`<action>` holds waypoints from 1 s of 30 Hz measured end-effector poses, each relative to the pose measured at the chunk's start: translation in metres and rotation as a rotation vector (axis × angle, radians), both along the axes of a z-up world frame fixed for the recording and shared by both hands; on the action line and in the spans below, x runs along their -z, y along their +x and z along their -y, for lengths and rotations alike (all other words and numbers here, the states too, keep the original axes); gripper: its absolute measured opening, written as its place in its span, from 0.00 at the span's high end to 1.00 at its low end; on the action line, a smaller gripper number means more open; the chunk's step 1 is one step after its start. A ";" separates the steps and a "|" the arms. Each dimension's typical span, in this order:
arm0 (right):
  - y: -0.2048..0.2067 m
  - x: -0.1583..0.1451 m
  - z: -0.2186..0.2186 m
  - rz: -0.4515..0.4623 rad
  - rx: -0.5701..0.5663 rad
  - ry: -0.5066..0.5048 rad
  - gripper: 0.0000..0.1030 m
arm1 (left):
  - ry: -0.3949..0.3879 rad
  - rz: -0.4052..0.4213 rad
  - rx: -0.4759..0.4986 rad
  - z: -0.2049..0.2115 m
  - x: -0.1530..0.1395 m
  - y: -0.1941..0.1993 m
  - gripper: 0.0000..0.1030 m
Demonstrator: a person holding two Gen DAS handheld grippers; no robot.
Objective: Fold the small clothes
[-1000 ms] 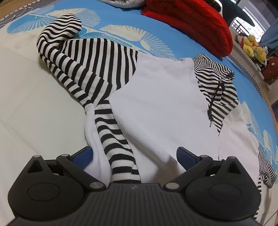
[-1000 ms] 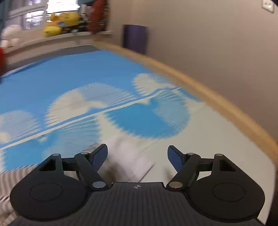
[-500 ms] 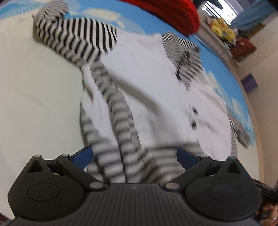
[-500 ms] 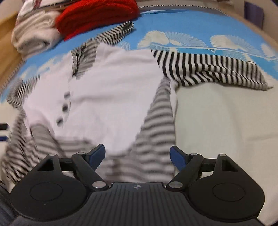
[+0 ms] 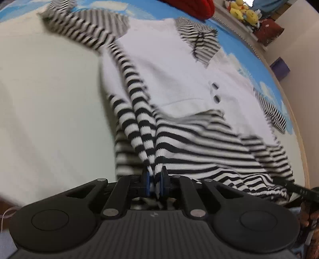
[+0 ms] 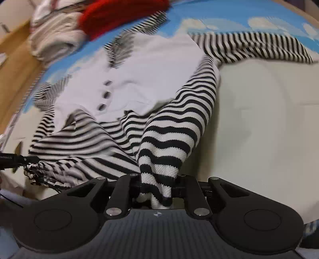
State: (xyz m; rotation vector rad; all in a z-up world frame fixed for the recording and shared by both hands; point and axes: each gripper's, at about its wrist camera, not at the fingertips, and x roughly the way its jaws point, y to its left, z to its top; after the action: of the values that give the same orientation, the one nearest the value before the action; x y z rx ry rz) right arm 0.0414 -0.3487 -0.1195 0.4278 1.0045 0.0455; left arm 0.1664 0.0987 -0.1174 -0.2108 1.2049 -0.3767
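A: Where's the striped romper?

B: Spread on the bed, white knit chest panel, black-and-white ribbed legs toward me. Left gripper fingers clamped tight on one narrow leg cuff. Right gripper fingers closing, the other, thicker cuff pinched between them.

A: View differences?

B: Only my left view shows yellow plush toys beyond the romper; only my right shows a beige folded pile. Red knit cut off, blurred.
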 end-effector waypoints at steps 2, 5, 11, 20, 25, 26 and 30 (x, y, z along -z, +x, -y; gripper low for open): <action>-0.002 0.011 -0.005 -0.051 -0.039 -0.009 0.84 | 0.021 -0.023 -0.003 -0.004 0.011 -0.006 0.85; 0.000 0.026 -0.017 -0.083 -0.102 -0.107 0.59 | 0.018 0.005 -0.059 -0.011 0.008 -0.006 0.59; -0.019 -0.016 -0.012 0.032 -0.034 -0.308 0.28 | 0.199 0.272 -0.166 -0.009 -0.043 -0.019 0.00; 0.037 -0.064 -0.063 0.318 -0.041 -0.349 0.20 | 0.344 0.403 -0.174 0.034 -0.071 0.044 0.00; 0.085 -0.048 -0.071 0.294 -0.005 -0.343 0.20 | 0.378 0.428 -0.145 0.060 -0.067 0.072 0.00; 0.091 -0.041 -0.071 0.282 -0.002 -0.346 0.20 | 0.384 0.428 -0.137 0.063 -0.064 0.076 0.00; 0.104 -0.005 -0.068 0.210 -0.006 -0.404 0.21 | 0.389 0.420 -0.128 0.069 -0.048 0.091 0.00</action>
State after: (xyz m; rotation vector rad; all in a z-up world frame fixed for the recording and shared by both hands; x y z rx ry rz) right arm 0.1454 -0.2803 -0.1142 0.0475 0.7834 -0.1043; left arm 0.2573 0.0301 -0.0691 0.1244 0.8228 -0.0627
